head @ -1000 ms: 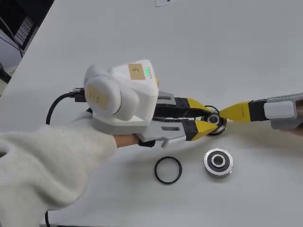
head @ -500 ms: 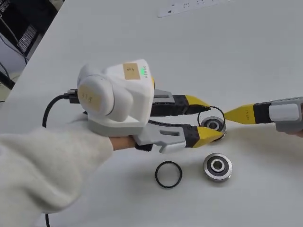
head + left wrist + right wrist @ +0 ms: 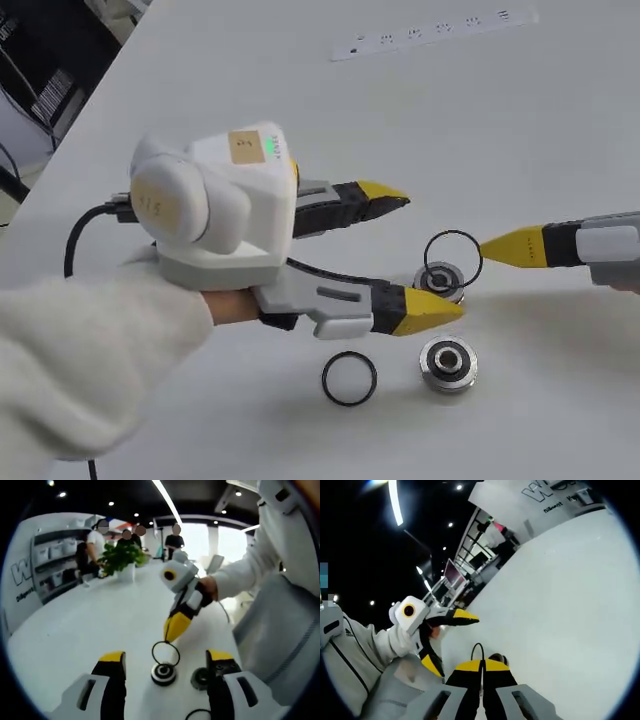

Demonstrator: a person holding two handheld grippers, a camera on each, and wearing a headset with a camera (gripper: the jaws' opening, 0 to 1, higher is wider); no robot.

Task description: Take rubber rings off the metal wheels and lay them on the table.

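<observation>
The right gripper (image 3: 492,247) is pointing in from the right, its yellow tips clenched on a thin black ring (image 3: 453,232). The ring is hanging upright off those tips, pinched at its right edge. Its lower edge is sitting right at the top of a wheel (image 3: 440,280) on the white surface (image 3: 250,60), and I cannot tell whether the two are touching. In the right gripper view the jaws are pressing tight together, with the ring's thin black arc rising from between them.

The left gripper (image 3: 428,253) is sitting released, jaws spread wide, one yellow tip on the far side of the wheel and the other on the near side. Neither tip is touching anything, and the wheel is lying in the gap between them. In the left gripper view the ring is dangling over the wheel, right between the open jaws.

A second wheel (image 3: 447,360) is lying flat nearer the person. A loose ring (image 3: 323,378) is lying flat just to its left, apart from it.

A white power strip (image 3: 430,35) is lying along the far edge.
</observation>
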